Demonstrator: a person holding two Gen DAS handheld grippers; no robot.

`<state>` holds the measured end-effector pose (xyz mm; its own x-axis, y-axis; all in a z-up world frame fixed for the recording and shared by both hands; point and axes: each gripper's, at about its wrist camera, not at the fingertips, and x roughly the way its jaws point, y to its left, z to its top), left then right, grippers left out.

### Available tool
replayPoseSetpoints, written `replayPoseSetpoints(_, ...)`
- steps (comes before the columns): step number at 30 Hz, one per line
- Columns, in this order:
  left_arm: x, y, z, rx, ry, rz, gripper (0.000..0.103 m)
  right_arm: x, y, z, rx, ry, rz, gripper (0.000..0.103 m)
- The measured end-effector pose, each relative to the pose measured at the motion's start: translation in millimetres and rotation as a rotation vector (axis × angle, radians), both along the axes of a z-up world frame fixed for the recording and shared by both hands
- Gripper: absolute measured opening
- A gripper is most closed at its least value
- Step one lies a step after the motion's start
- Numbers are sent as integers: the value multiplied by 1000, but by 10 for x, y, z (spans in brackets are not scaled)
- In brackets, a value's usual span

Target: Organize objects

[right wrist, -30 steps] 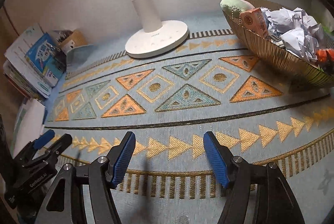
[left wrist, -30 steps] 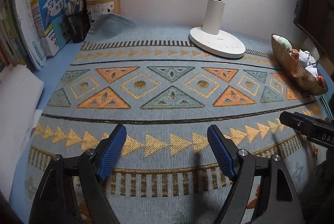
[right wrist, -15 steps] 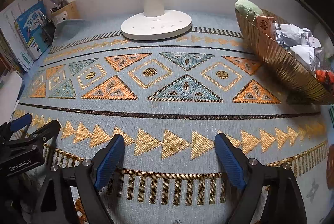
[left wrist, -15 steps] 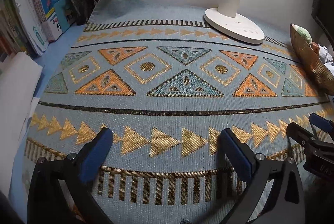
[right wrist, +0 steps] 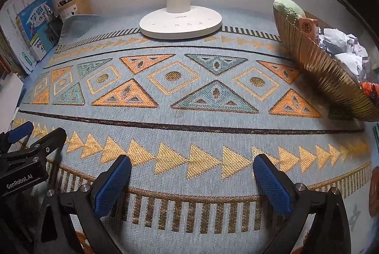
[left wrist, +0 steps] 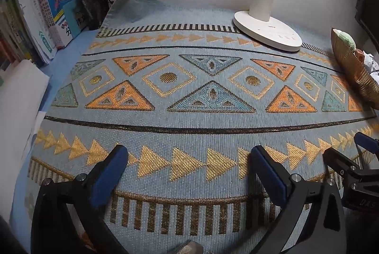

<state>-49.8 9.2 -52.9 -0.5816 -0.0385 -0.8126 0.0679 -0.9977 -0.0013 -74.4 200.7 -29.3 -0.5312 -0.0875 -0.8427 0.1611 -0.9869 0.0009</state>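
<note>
Objects — crumpled paper (right wrist: 341, 50) and small things — sit in the gold bowl (right wrist: 327, 78) at right of frame, the mat (left wrist: 189, 116) lies bare, and both left tongs (left wrist: 187, 171) and right tongs (right wrist: 191, 177), just opened wide, grip nothing, so organizing looks finished.

lamp (right wrist: 181, 24) behind on the mat (right wrist: 189, 116), basket (right wrist: 327, 78) right, books (left wrist: 56, 10) left.
</note>
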Motion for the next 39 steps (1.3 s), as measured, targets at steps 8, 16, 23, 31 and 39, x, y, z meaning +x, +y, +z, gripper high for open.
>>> replayPoseSetpoints(8, 10, 17, 1, -1, 4, 4, 103, 9, -4, 2, 0, 1, 0, 103)
replayPoseSetpoints(16, 12, 32, 5, 0, 4, 5, 103, 13, 0, 6, 0, 1, -1, 103)
replayPoseSetpoints(23, 19, 24, 3, 1, 4, 6, 103, 18, -2, 4, 0, 2, -1, 103)
replayPoseSetpoints(31, 22, 23, 2, 0, 4, 6, 103, 22, -4, 6, 0, 2, -2, 103)
replayPoseSetpoints(39, 24, 26, 1, 0, 5, 5, 103, 25, -4, 9, 0, 2, -2, 103)
